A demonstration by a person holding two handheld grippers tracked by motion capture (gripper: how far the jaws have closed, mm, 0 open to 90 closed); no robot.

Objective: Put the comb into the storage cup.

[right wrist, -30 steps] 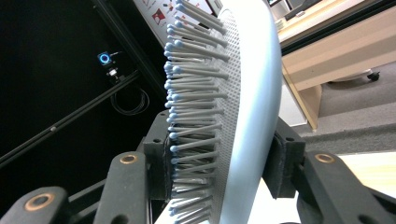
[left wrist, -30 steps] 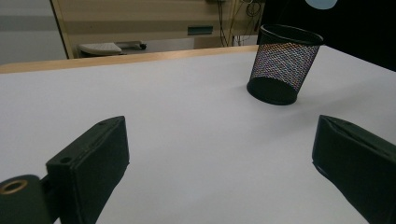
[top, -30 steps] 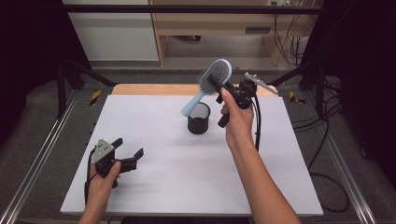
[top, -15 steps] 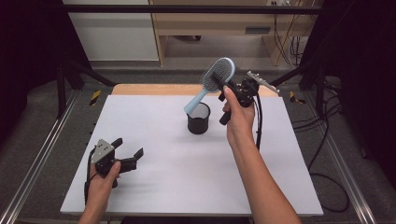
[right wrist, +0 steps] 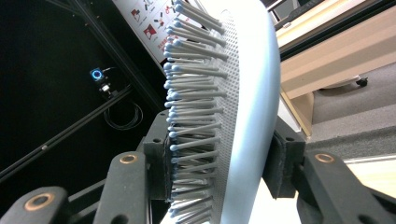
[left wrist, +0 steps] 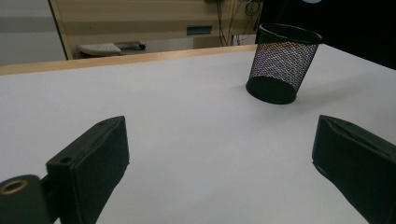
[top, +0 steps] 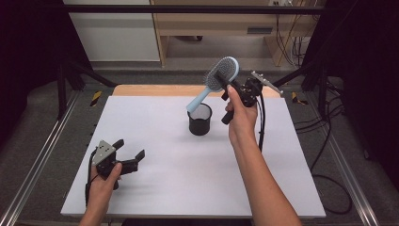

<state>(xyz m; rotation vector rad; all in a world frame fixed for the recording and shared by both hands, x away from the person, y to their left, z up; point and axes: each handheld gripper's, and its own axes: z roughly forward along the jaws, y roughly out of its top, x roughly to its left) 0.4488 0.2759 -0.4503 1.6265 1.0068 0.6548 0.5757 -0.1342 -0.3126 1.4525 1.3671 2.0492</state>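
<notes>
The brush [top: 220, 75] hangs in the air in the upper middle of the high view, its blue head up and right, its handle slanting down and left so that the handle tip sits just above the rim of the cup [top: 200, 119]. Its long axis therefore runs diagonally across the frame, not yet upright over the opening. The right hand-held gripper [top: 227, 85] clamps the brush by the head: in the right gripper view one pad presses into the bristles [right wrist: 191, 116] and the other sits against the smooth back of the brush [right wrist: 250, 102].

The cup stands upright on the white tabletop [top: 188, 183], just below and left of that gripper, touching nothing else. My judgement is that the coming move turns on tipping the handle more vertical and lowering it into the cup's mouth; the narrow opening is the tight spot, and a glancing handle could tip the light mesh wall.

The left hand-held gripper [top: 128, 151] rests low at the lower left, well apart from the cup, jaws spread with nothing between them; the left gripper view shows the cup [left wrist: 282, 63] far ahead. The right hand is plainly the nearer. The tabletop around the cup is bare on all sides.
</notes>
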